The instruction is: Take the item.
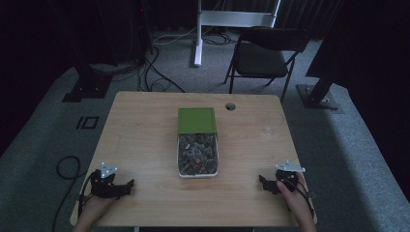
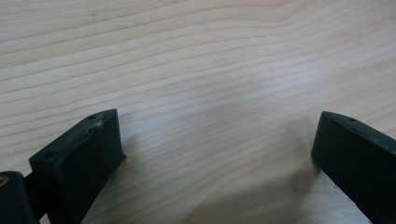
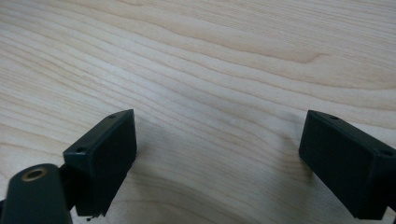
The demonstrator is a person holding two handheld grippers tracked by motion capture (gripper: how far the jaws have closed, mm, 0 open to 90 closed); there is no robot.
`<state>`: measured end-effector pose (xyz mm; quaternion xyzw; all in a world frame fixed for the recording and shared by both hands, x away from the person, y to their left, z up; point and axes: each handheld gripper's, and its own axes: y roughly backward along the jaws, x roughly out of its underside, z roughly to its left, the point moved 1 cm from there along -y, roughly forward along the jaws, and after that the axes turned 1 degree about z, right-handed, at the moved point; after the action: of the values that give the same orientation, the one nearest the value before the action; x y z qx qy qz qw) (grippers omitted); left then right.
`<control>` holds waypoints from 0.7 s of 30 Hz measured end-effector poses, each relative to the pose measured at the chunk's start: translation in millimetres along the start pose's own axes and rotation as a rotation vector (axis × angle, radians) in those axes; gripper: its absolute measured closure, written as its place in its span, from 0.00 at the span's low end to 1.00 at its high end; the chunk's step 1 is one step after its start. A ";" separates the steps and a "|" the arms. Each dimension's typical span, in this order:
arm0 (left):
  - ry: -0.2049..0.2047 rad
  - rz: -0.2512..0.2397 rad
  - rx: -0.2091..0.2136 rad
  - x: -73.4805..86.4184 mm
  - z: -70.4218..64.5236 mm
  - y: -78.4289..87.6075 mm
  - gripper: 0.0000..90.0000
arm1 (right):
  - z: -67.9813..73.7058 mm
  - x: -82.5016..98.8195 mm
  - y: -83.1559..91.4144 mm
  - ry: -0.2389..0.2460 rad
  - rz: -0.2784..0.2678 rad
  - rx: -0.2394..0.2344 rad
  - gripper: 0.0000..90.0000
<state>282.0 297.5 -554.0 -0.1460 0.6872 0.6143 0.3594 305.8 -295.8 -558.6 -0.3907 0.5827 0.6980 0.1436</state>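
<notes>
Clear plastic box [image 1: 197, 170] of small dark pieces, mid-table with its green lid [image 1: 196, 120] slid back, looks rigid, weighty and slick, best pinched at a side wall; left gripper [image 1: 126, 186] and right gripper [image 1: 263, 183] rest empty, jaws apart.

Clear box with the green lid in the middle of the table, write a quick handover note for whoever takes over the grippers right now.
Left gripper: open, nothing between the jaws, resting on the table's near left corner.
Right gripper: open, nothing held, resting at the near right corner.
Clear box: table centre, packed with small dark pieces too small to identify. Green lid slid toward the far end, so most of the box is uncovered.
Done: nothing evident beyond the shifted lid.
Left: both grippers are apart from the box; probably approach it next.
</notes>
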 end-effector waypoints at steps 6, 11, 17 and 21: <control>-0.008 -0.004 0.007 1.1 0.6 0.4 0.03 | 0.7 -0.3 -0.4 0.005 0.002 0.005 0.12; 0.004 -0.004 -0.003 1.1 1.3 0.3 0.03 | 0.8 -0.3 -0.3 0.004 0.003 0.006 0.12; 0.013 -0.002 -0.013 0.2 2.4 -0.2 0.03 | 1.2 -0.1 -0.2 0.003 0.002 0.007 0.12; 0.029 -0.003 -0.026 -0.4 3.4 -0.9 0.03 | 1.2 -0.1 -0.2 0.003 0.003 0.006 0.12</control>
<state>283.9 300.4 -554.3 -0.1604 0.6840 0.6205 0.3485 305.5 -294.6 -558.6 -0.3905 0.5857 0.6957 0.1430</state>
